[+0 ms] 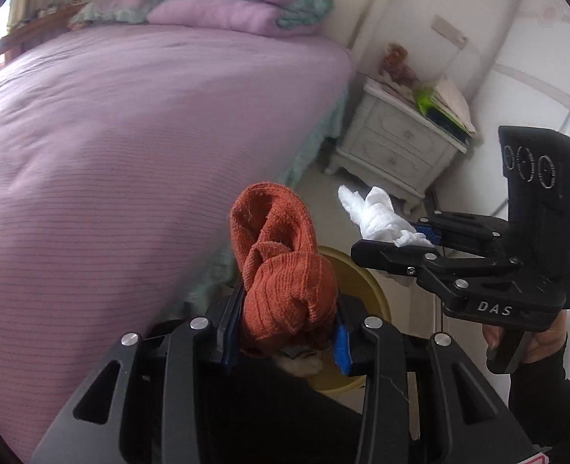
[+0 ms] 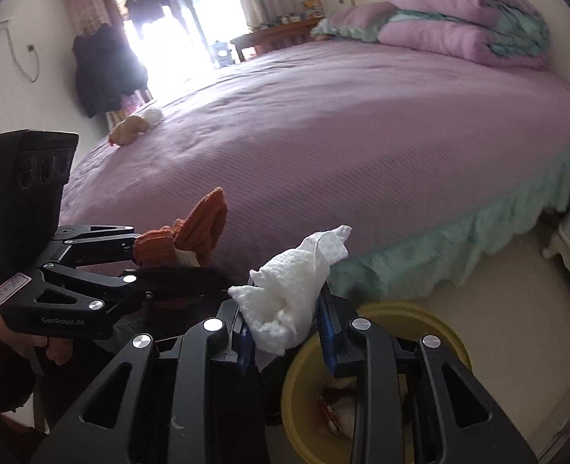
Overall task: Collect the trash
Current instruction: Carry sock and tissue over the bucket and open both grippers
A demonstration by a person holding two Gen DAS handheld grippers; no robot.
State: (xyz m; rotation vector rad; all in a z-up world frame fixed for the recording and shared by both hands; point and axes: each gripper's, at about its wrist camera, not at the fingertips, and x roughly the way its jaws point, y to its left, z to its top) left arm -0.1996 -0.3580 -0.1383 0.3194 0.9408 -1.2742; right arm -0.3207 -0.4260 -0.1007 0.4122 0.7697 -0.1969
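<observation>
In the left wrist view, my left gripper [image 1: 285, 324] had its fingers clamped on an orange knitted cloth [image 1: 281, 270], a soft ribbed bundle standing up from the blue pads at lower centre. Directly behind and beneath it, low in the frame, showed the curved rim of the yellow bin [image 1: 370, 290], with some pale scraps already inside. At right of centre the right gripper [image 1: 420, 237] reached in from the right edge, pinching a crumpled white tissue [image 1: 377, 216] whose loose end pointed toward the upper left. The purple bed [image 1: 130, 154] filled the left half, and a white nightstand [image 1: 397, 143] stood at upper right.

In the right wrist view, the fingers were closed on the tissue [image 2: 288, 297], a light, wrinkled wad rising toward the upper right of centre. The bin [image 2: 416, 317] sat at lower right, its mouth opening just below and beyond the fingertips of the right gripper [image 2: 285, 340]. The left gripper [image 2: 157, 263] came in from the left edge, the orange cloth [image 2: 192, 232] sticking out toward the right. On the bed [image 2: 343, 135], at upper left, lay a tan and white clump [image 2: 134, 125] I couldn't identify.

I judged the right hand slightly better placed over the bin; both loads seemed to need only a short carry before release.
</observation>
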